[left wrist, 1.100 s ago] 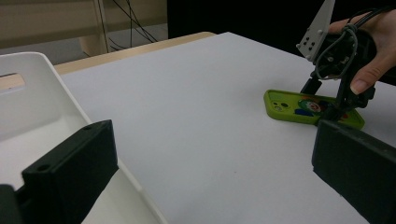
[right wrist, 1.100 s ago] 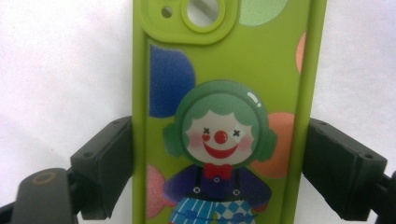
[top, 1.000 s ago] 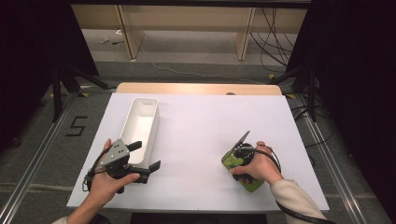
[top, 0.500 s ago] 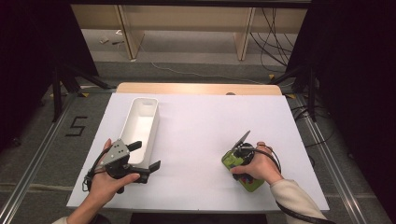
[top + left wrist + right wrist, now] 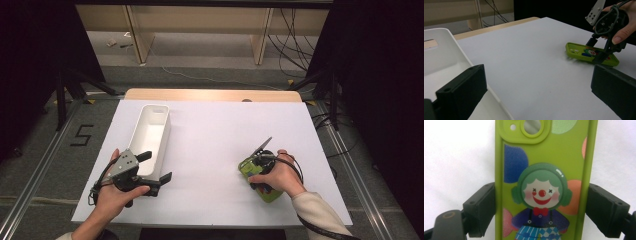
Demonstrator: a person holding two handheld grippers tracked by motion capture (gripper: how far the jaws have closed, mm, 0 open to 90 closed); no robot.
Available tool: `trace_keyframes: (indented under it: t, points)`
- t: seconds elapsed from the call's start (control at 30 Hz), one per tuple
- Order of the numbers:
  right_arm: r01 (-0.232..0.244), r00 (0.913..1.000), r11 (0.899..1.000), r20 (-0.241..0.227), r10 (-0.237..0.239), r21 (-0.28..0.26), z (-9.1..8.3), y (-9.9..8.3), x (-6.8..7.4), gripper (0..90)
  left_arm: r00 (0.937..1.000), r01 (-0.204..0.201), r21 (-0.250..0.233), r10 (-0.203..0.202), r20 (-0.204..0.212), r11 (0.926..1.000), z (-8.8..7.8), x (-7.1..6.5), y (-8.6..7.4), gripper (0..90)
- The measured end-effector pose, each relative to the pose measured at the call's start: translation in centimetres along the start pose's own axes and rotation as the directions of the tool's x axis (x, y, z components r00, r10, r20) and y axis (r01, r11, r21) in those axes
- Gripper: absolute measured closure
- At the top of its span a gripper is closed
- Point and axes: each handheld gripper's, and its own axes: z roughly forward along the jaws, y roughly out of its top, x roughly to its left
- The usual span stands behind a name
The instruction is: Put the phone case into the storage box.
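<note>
At the left of the high view, the left gripper is held in a hand just beside the near end of a white bin. Its jaws are spread wide and nothing is seen between them. In the left gripper view, one jaw is placed over the bin's near rim and the other over the bare white table.

The bin is set lengthwise on the left half of the table, with its inside seen bare in the high view.

Farther right, a green phone case is laid flat on the table, well apart from the bin. In the right gripper view, a clown figure is shown on its back, with a camera cutout at the far end.

The right gripper is held over the case by the right hand. Its jaws are placed on either side of the case's long edges. The left pad appears to be touching the edge and a thin gap may be left at the right pad, so a firm pinch cannot be confirmed.
</note>
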Motion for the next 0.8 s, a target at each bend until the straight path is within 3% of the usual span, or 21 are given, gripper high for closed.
trace_keyframes:
  t: [0.8]
  points:
    - [-0.048, 0.9988, 0.99, -0.003, 0.048, -0.131, -1.4, 0.1, -0.4, 17.0, 1.0, -0.004, 0.002, 0.004, 0.001, 1.0, 0.0, 0.0, 0.0, 0.0]
